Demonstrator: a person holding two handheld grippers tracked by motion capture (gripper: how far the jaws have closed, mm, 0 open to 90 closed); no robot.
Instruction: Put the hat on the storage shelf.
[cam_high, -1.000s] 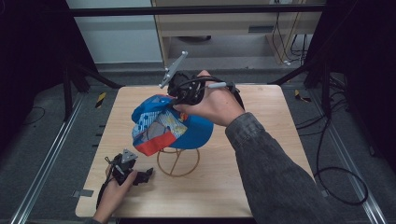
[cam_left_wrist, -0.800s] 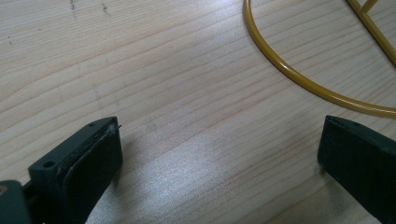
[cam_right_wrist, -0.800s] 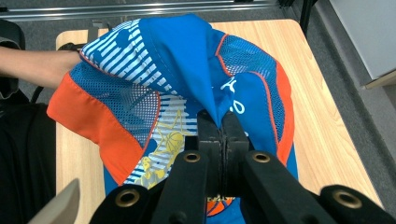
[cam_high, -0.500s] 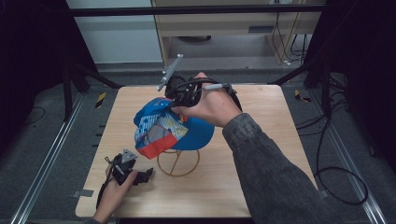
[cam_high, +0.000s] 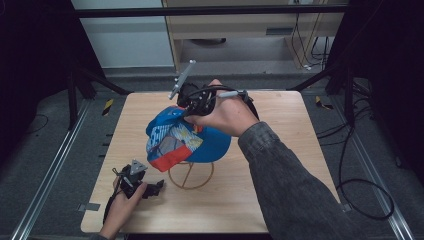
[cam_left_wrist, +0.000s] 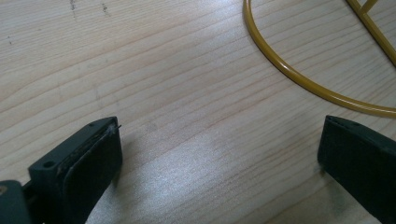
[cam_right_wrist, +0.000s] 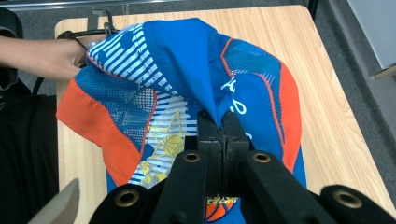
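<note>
Blue cap (cam_right_wrist: 196, 60) fabric (orange-trimmed) pinched between right gripper (cam_right_wrist: 217, 122) jaws

right sleeve (cam_high: 295, 185): grey, long, reaching the wrist
left gripper (cam_high: 159, 187): black body, grey three-cornered plate on top, black cable behind
left pads (cam_left_wrist: 91, 165): black, flat, ribbed edges, round hole in the mount
right gripper (cam_right_wrist: 218, 128): black arms with brass-ringed screw holes
right gripper top: grey plate, looping black cable
</note>
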